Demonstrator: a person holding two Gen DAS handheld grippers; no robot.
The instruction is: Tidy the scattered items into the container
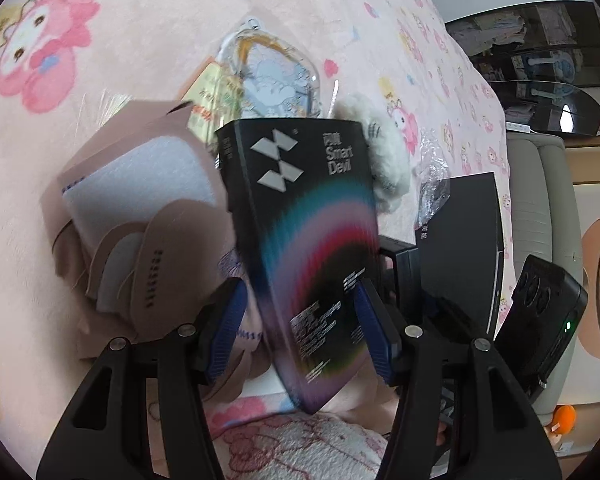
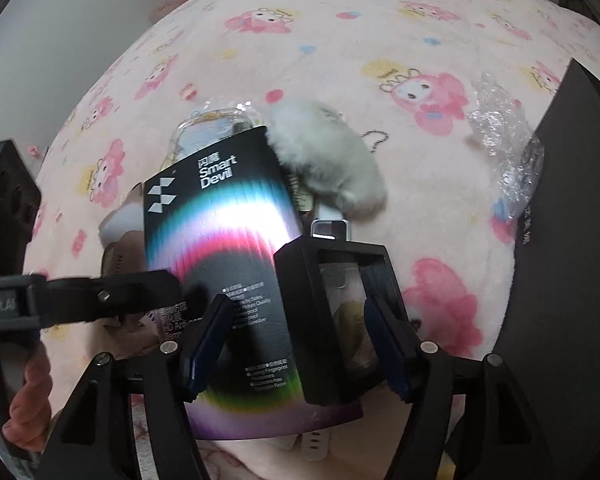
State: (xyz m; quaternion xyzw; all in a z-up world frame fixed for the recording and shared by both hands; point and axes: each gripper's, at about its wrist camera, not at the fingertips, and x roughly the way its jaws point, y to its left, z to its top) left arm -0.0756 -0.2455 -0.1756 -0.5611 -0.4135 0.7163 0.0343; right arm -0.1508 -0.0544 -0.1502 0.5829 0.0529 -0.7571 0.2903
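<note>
A black "Smart Devil" box [image 1: 300,216] [image 2: 220,248] with a rainbow arc stands tilted above the pile. My left gripper [image 1: 300,324] is shut on it, its blue pads at the box's two long edges. My right gripper [image 2: 298,348] is open; its pads flank the box's lower end and a small open black case [image 2: 332,320] [image 1: 400,264] without pressing. Behind lie a white plush toy [image 1: 384,160] [image 2: 332,160], a clear pouch [image 1: 272,68] [image 2: 216,124] and a pink pack of masks [image 1: 132,184]. A large black container [image 1: 460,248] [image 2: 560,240] stands to the right.
Everything rests on a pink cartoon-print blanket [image 1: 100,20] [image 2: 340,40]. Crumpled bubble wrap [image 2: 504,140] [image 1: 432,184] lies against the container. A grey sofa [image 1: 540,200] is beyond the blanket's right edge. A hand [image 2: 28,400] grips the left tool at lower left.
</note>
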